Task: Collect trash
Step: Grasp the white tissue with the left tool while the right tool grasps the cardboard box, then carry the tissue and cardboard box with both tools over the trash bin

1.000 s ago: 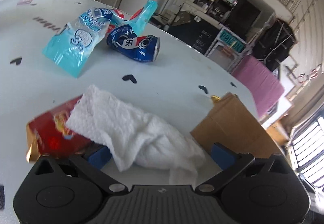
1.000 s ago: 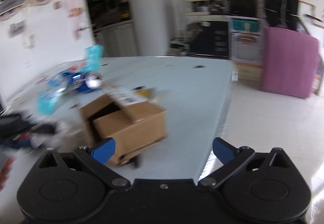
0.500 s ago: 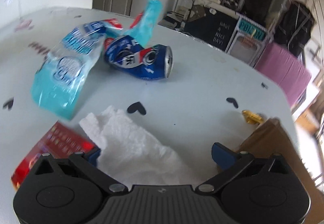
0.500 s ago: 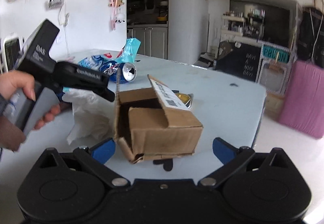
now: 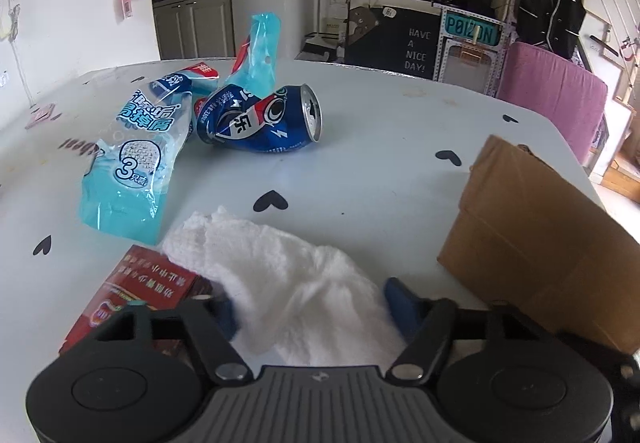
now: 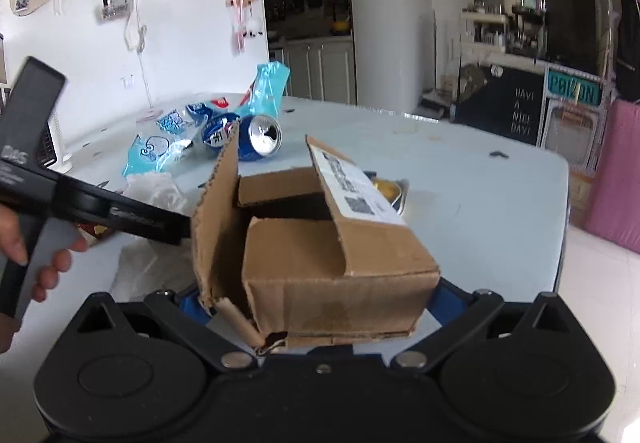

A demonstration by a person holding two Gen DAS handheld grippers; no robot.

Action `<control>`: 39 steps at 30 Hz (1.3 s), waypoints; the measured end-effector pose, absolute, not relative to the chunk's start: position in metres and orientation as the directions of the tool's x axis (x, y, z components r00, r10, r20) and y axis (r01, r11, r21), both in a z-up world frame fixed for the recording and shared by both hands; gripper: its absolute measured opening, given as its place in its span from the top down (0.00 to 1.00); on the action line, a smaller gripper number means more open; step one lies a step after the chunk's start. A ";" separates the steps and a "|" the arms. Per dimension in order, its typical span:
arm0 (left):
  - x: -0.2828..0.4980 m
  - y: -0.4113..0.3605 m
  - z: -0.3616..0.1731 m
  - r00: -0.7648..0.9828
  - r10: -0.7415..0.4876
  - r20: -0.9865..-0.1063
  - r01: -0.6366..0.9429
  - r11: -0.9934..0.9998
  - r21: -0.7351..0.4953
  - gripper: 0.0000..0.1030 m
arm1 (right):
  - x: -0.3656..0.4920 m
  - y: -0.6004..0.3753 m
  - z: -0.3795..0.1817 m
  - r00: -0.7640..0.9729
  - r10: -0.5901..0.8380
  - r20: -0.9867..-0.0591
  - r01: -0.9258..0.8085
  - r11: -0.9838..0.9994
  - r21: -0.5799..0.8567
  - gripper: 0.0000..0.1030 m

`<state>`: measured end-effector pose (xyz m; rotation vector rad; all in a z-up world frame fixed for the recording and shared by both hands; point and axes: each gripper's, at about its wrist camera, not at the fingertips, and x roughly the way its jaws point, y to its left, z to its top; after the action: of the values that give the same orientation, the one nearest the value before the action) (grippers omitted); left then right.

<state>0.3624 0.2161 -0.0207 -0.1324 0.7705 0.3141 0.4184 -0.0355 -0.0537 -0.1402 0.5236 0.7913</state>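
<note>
A crumpled white tissue [image 5: 280, 275] lies on the white table [image 5: 380, 171], partly over a red packet [image 5: 136, 295]. My left gripper [image 5: 314, 307] straddles the tissue; its jaws are closing, the blue pads at the tissue's two sides. An open cardboard box [image 6: 332, 255] stands between the wide-set fingers of my right gripper [image 6: 318, 299], its pads beside the box walls. A dented blue can [image 5: 260, 119] and a light-blue plastic bag [image 5: 132, 171] lie farther back.
A small gold wrapper [image 6: 390, 189] sits just behind the box. A person's hand [image 6: 24, 255] holds the left gripper's handle at the left. The table's edge [image 6: 560, 227] drops off at the right, with a pink cushion [image 5: 556, 99] beyond.
The left jaws have narrowed around the tissue, and the left view has rolled level. The right gripper has moved forward until the box sits between its fingers.
</note>
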 end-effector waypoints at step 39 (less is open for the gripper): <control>0.210 0.122 0.046 0.816 0.003 -0.579 -0.157 0.964 -0.216 0.91 | 0.264 -0.143 0.011 0.758 0.469 -0.454 -0.452 0.879 0.154 0.11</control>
<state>0.2099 0.1215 0.0457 -0.2611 0.6127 0.0868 0.2638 -0.1431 0.0107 0.0356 0.5038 0.5018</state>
